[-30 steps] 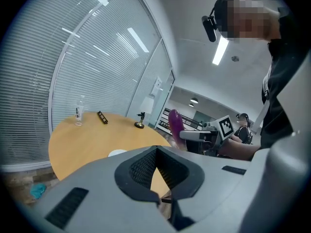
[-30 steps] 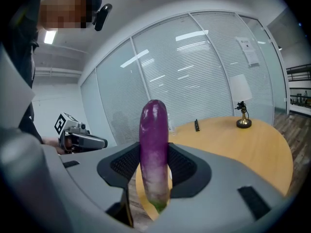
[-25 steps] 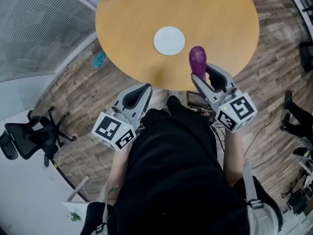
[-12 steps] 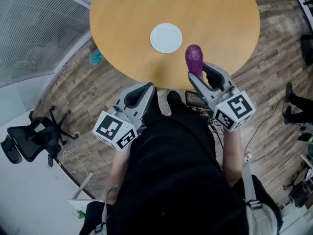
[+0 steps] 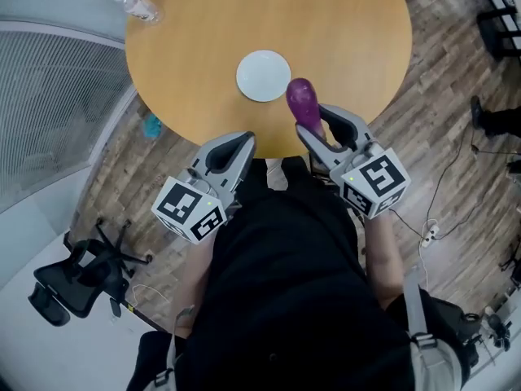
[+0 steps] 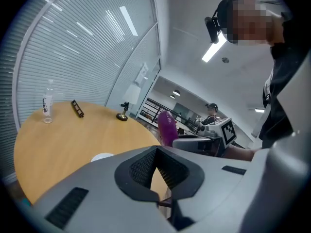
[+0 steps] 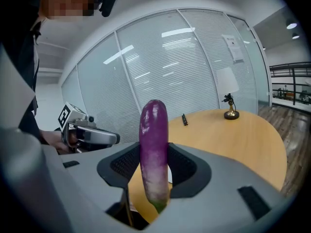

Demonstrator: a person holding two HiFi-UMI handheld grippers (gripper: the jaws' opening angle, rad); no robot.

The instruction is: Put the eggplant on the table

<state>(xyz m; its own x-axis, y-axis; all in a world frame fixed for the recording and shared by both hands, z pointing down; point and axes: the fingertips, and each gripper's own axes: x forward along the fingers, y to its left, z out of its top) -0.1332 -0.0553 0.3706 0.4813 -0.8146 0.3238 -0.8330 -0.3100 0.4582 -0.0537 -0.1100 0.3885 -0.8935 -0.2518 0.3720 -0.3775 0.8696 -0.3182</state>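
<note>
Table: round, light wood top (image 5: 203,47); near rim noted just ahead of the left gripper (image 5: 236,143) and under the right gripper (image 5: 316,122).
Plate: small, white (image 5: 263,76); laid flat just beyond the right gripper's tips.
Bottle: clear plastic (image 5: 138,7); upright at the far-left rim, well beyond the left gripper.
Black strip: small (image 6: 77,108); near the bottle.
Figurine: brass-based (image 6: 122,115); far side, well beyond both tongs.

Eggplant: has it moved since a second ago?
Yes. In the head view the eggplant, clamped in the right gripper, has come closer to the white plate.
</note>
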